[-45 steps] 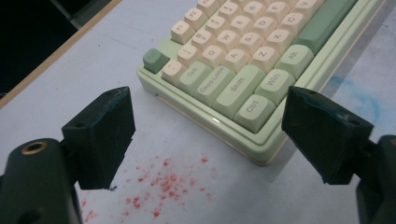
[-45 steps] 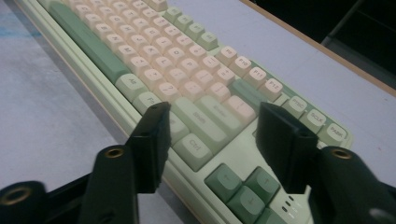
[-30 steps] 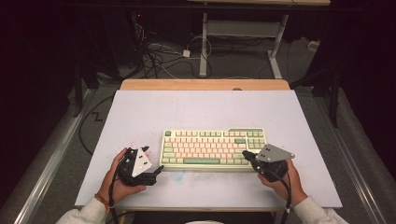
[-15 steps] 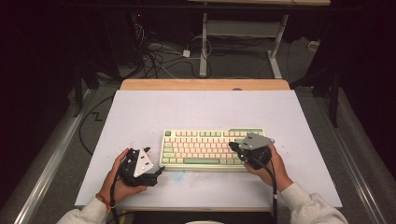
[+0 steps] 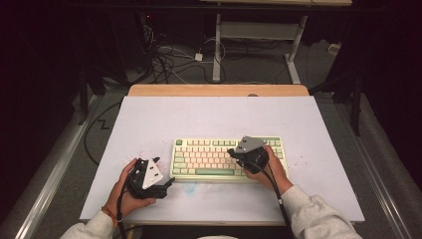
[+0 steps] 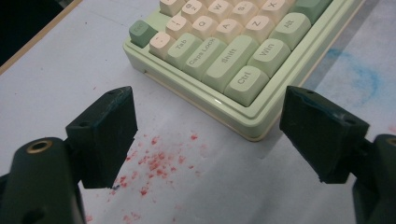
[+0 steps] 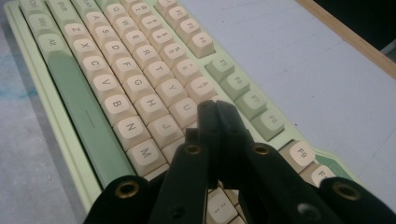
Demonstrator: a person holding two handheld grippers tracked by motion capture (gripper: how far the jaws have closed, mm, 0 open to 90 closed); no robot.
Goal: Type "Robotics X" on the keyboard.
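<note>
Right gripper [image 5: 233, 151] now over the right half of the one mechanical keyboard [image 5: 209, 158], moved in leftward from beside the keyboard's right end, where it sat a second ago. Jaws pressed together with nothing between them, tips poised above the keys near U and J in the right gripper view [image 7: 212, 109]; contact with a keycap impossible to make out. Right hand [image 5: 271, 167] wrapped behind the gripper, covering the keyboard's lower right keys in the high view.

Left gripper [image 5: 161, 174] unmoved, just off the keyboard's lower left corner, jaws spread wide and empty, the Ctrl corner of the keyboard [image 6: 243, 60] framed between them in the left gripper view. Left hand [image 5: 124, 191] around its body.

Keyboard unshifted, lying near the front middle of the white table top [image 5: 214, 117]. Red specks [image 6: 154, 163] scattered just left of the keyboard's corner, a blue smudge [image 6: 355, 70] below its front edge. Keyboard's right end cut off behind the jaws in the right gripper view.

Count: two grippers, two hands, one keyboard.
</note>
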